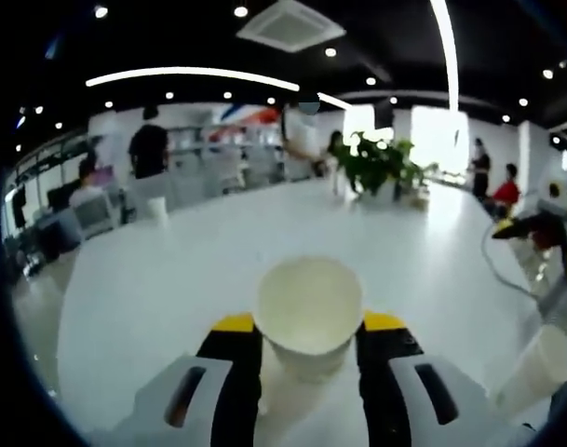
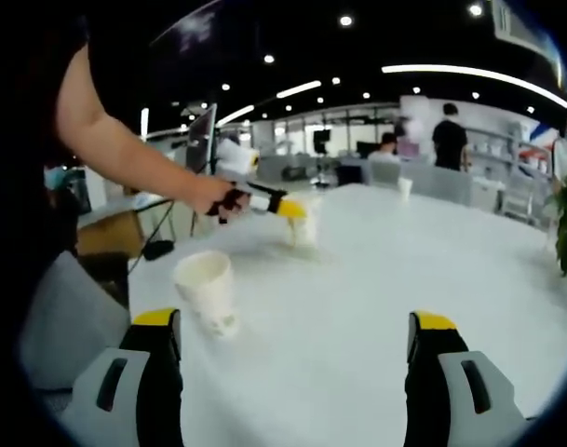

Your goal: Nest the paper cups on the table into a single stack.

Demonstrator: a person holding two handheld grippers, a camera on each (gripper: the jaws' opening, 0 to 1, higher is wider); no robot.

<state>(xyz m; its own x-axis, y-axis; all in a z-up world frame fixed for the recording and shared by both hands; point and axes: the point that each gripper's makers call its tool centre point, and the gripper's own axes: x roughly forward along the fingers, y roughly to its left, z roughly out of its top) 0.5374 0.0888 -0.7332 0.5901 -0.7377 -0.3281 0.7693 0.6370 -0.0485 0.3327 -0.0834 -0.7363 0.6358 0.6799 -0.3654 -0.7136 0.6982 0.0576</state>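
Note:
In the left gripper view, my left gripper (image 1: 308,328) is shut on a white paper cup (image 1: 308,300), mouth towards the camera, just above the white table (image 1: 171,279). A second paper cup (image 1: 536,365) shows tilted at the lower right. In the right gripper view, my right gripper (image 2: 294,328) is open above the table with nothing between its fingers. A paper cup (image 2: 207,291) stands upright just beyond its left jaw. Farther off, a person's hand holds the left gripper (image 2: 281,207) with its cup (image 2: 303,230) low over the table.
A third small cup (image 1: 157,207) stands far off near the table's far edge, also visible as a distant cup (image 2: 405,187). A potted plant (image 1: 381,168) sits at the far side. A yellow and black device with a cable (image 1: 530,226) lies at the right. People stand in the background.

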